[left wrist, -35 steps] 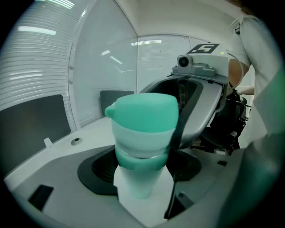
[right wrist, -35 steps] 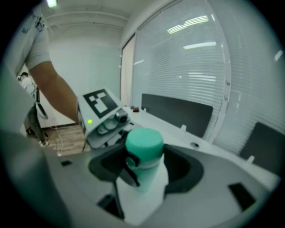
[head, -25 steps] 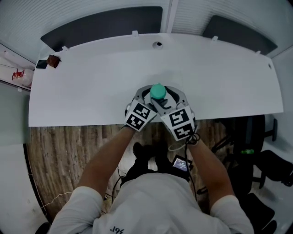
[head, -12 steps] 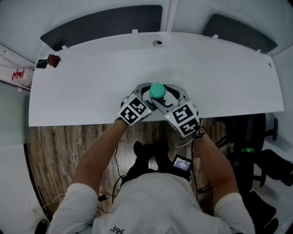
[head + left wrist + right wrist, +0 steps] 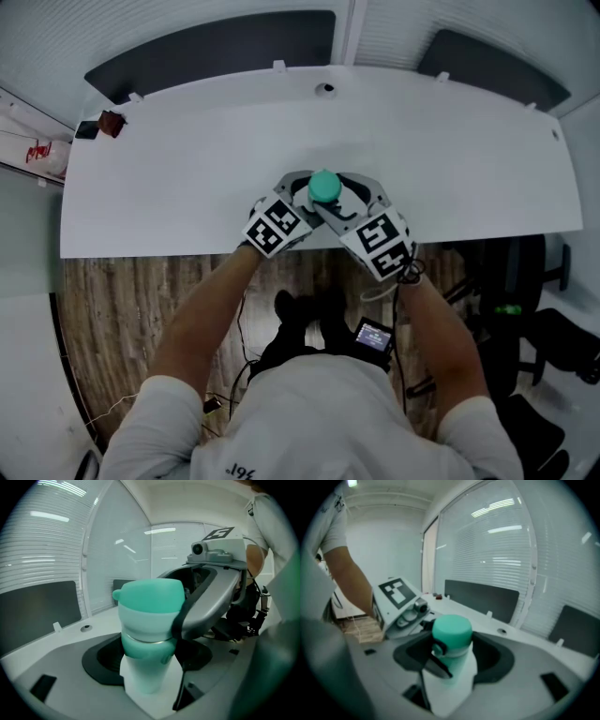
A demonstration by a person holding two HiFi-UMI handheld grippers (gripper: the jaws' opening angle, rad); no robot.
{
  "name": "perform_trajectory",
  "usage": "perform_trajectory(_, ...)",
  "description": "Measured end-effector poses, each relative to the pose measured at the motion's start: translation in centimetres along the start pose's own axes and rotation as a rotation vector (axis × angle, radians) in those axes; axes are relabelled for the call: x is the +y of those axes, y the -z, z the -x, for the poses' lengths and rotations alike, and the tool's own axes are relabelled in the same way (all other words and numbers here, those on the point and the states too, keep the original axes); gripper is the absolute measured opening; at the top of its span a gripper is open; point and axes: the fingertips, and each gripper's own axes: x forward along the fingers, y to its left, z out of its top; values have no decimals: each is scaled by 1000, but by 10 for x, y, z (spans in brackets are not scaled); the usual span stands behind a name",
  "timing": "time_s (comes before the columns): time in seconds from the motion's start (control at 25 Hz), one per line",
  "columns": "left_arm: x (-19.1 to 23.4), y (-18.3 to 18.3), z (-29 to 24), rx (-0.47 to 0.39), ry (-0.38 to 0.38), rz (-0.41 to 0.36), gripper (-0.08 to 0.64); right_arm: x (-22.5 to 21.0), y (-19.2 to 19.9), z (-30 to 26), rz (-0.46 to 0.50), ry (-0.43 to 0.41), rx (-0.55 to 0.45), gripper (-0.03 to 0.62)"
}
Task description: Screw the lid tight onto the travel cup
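Left hand-held gripper [image 5: 298,199] is closed on the lower body of the white plastic travel cup [image 5: 143,672], pinning it upright on the long white counter [image 5: 187,159], near the counter's front edge at the middle of the head view. From the right side of the frame the right hand-held gripper [image 5: 345,202] reaches in higher up, its jaws clamped on the round teal screw lid [image 5: 324,187]; in the left gripper view one of its dark pads presses against the lid's side. The lid sits level on the cup's mouth, so placing it is done. A thin seam shows beneath it, and no view tells whether the thread is fully home. By my judgement the tightening is in hand: what remains is turning the lid until it stops, then letting go of both.
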Motion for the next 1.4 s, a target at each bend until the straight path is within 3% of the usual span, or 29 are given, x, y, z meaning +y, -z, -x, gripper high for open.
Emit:
perform_trajectory(0.2,10,-2,-1,-38,-173,78,328,-6,-1,-2,-84,156,-25,278)
perform_trajectory(0.32,12,-3,-1,-39,-212,90,328,-6,-1,-1,-87,178,-35,278)
perform_trajectory(0.56,7,4,6,-5,-71,16,328,-3,-2,-3,-35,124,-30,278)
perform_trajectory(0.72,2,9,8,51,61,-56,330,0,-2,-3,28,-3,-16,278)
perform_trajectory(0.84,-1,7,4,71,94,-71,328,0,-2,-2,60,-64,-3,278)
perform_trajectory(0.96,0,7,5,38,49,-34,328,1,-1,-2,53,-34,-8,278)
perform_trajectory(1.4,12,5,5,-37,-210,96,328,-4,-1,-3,-68,223,-33,278)
